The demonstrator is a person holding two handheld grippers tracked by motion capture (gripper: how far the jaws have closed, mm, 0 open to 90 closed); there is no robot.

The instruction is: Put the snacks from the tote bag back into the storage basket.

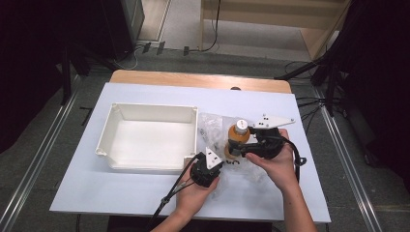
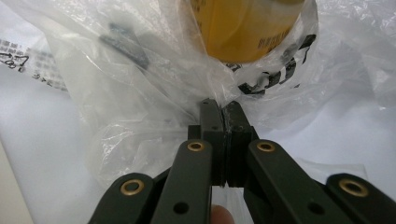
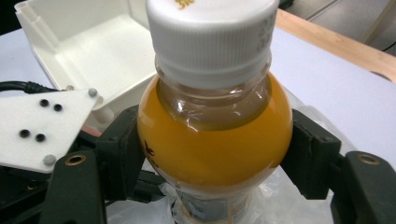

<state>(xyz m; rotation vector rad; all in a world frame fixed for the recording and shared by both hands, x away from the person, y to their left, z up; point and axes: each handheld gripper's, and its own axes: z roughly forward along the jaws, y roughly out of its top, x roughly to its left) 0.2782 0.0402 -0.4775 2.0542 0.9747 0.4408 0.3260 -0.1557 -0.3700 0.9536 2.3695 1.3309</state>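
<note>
High view first: I've got both grippers working near the middle of the tabletop, a little toward its right edge, just off the right wall of the white tray (image 1: 112, 145). My right gripper (image 1: 240, 146) has its jaws closed around the shoulder of the orange drink bottle (image 1: 238, 137), and in the right gripper view it's plain, both black pads pressing the bulge of the bottle (image 3: 215, 154) just under the white cap (image 3: 212, 35). The bottle stands upright with its lower part down in the clear plastic bag (image 1: 215, 128). Over in the left gripper view, my left gripper (image 2: 223, 123) is pinched tight on a fold of that plastic bag (image 2: 140, 93), jaws fully together with film caught between them, and the bottle's base (image 2: 247, 28) sits just above and beyond the pinch. So my read is that we're in the unbagging step: left pins the bag down, right draws the bottle up and out. It isn't free yet, since film wraps the lower label. Next move, as I judge it, calls for a straight upward lift on the right while the left keeps its clamp low on the tabletop, so the bag peels off rather than riding up. Watch for the film snagging on the bottle's base. Once it's clear, the empty tray beside the left hand looks the likely place for it.
</note>
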